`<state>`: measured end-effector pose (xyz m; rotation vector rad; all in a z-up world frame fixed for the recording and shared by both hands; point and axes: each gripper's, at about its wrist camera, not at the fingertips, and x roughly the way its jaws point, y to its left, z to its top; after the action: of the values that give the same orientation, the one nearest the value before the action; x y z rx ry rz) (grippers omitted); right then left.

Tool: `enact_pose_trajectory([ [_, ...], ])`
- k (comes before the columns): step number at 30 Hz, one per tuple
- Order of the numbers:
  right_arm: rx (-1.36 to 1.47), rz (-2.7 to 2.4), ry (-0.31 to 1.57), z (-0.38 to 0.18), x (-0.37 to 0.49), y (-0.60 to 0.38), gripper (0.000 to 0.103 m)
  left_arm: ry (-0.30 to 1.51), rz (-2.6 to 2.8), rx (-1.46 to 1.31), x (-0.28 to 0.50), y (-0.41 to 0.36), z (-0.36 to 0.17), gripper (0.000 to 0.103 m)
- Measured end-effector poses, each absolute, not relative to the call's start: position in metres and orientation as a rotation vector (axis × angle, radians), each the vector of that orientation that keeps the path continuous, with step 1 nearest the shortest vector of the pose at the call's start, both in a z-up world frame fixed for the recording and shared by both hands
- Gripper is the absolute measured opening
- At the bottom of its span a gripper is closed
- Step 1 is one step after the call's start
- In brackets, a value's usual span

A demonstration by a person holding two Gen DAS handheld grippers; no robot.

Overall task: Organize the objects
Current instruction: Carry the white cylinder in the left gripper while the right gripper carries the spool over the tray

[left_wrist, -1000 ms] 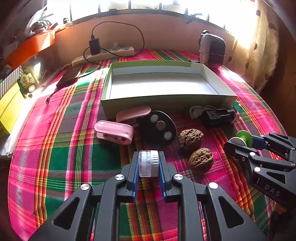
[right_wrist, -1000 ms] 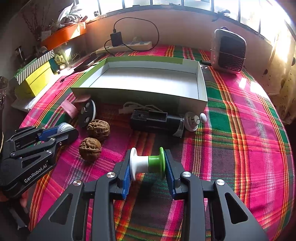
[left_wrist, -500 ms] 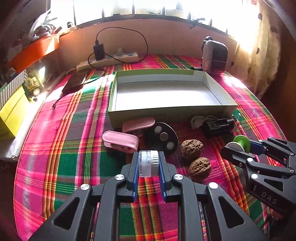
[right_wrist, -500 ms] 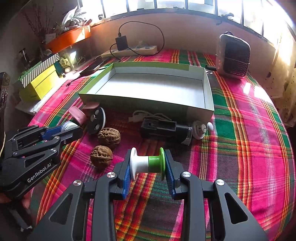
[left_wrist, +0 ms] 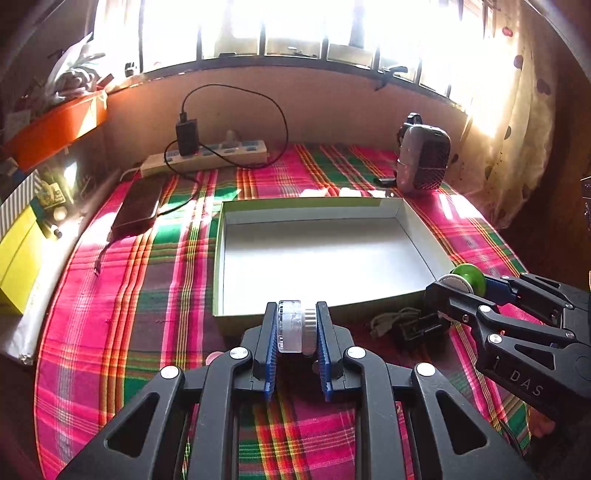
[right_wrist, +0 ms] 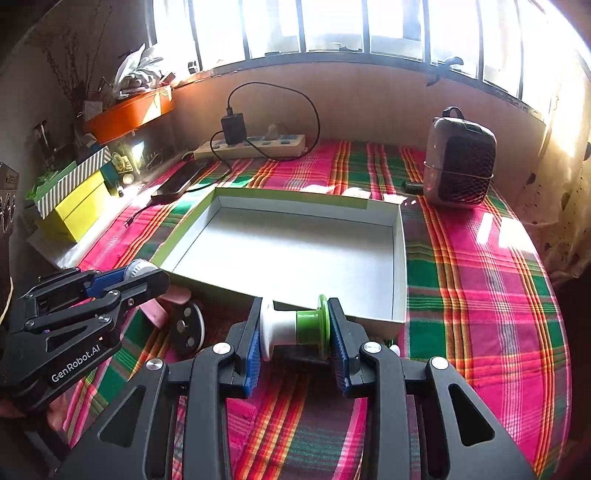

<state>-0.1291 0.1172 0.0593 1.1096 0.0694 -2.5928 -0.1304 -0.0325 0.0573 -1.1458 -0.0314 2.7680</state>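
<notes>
The box (left_wrist: 332, 258) holds nothing yet: the left gripper (left_wrist: 295, 330) pinches a clear round case (left_wrist: 291, 326) and the right gripper (right_wrist: 293, 328) a white-green spool (right_wrist: 295, 325) at its near wall, while a black charger (left_wrist: 421, 326) and a black disc (right_wrist: 188, 326) wait on the cloth.

The box (right_wrist: 400, 258) lies mid-table. Behind it lies the power strip (right_wrist: 255, 146), with the phone (right_wrist: 181, 181) to its left. The speaker (right_wrist: 460, 162) stands behind its right corner.

Barred windows (right_wrist: 332, 26) blazing with sunlight, tan wall (right_wrist: 369, 103) below, spotted curtain (left_wrist: 517, 129), plaid tablecloth (right_wrist: 480, 277)
</notes>
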Motion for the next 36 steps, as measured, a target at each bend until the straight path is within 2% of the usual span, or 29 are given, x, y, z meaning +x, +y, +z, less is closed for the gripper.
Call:
enact_pose_trajectory([
  [9, 1.143, -2.604, 0.059, 0.056, -0.175, 0.107, 0.033, -0.024, 2.774, -1.141, -0.174, -0.034, 0.058, 0.017],
  [22, 1.237, -2.576, 0.04, 0.033, -0.24, 0.095, 0.033, 0.007, 2.747, -1.232, -0.233, -0.028, 0.033, 0.017],
  [36, 1.28, -2.582, 0.074, 0.017, -0.271, 0.086, 0.033, 0.026, 2.734, -1.303, -0.265, -0.028, 0.014, 0.017],
])
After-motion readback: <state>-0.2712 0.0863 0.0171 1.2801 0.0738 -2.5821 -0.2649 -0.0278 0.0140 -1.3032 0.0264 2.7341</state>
